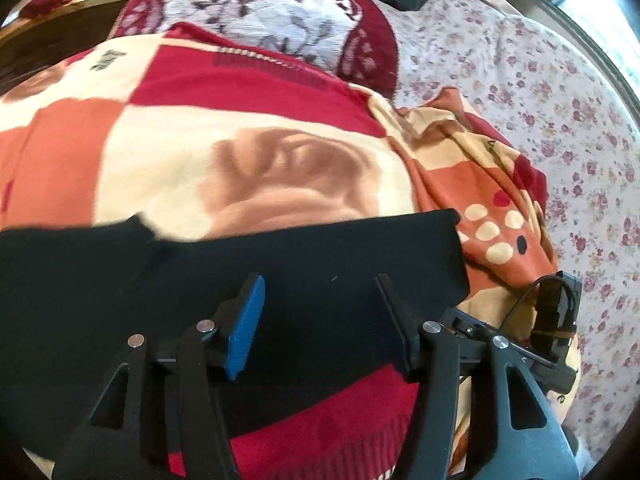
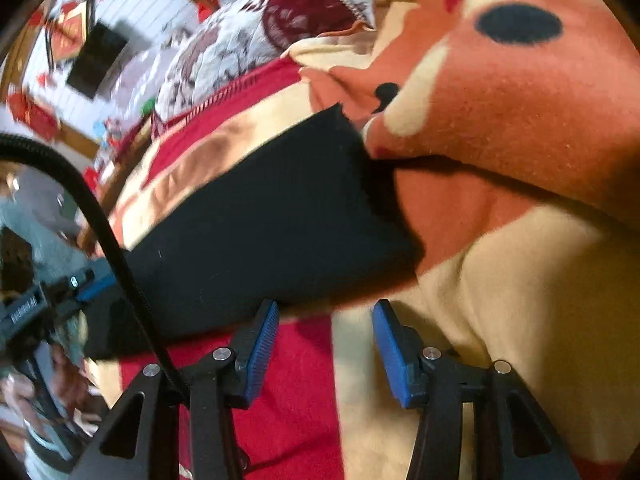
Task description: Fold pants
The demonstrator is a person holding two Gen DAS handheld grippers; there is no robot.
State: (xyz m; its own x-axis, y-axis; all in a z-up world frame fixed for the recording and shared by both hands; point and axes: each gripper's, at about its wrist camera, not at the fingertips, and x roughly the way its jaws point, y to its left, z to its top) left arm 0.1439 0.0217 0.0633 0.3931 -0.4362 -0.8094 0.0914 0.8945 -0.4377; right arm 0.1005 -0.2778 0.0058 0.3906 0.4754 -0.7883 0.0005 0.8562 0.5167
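Note:
The black pants (image 1: 280,256) lie flat on a red, orange and cream blanket (image 1: 240,128), their straight hem end at the right. My left gripper (image 1: 320,292) is open just above the black cloth, blue pads apart, nothing between them. In the right wrist view the pants (image 2: 272,216) stretch from the left to a hem end near the middle. My right gripper (image 2: 326,320) is open at the near edge of the pants, over the blanket (image 2: 500,280). The right gripper also shows in the left wrist view (image 1: 556,320), and the left gripper shows in the right wrist view (image 2: 60,292).
A bunched fold of the blanket (image 2: 500,80) rises just past the hem end of the pants. A maroon and white floral pillow (image 1: 272,12) lies behind the blanket. A floral bedsheet (image 1: 540,100) covers the bed at the right. A black cable (image 2: 100,216) arcs by my right gripper.

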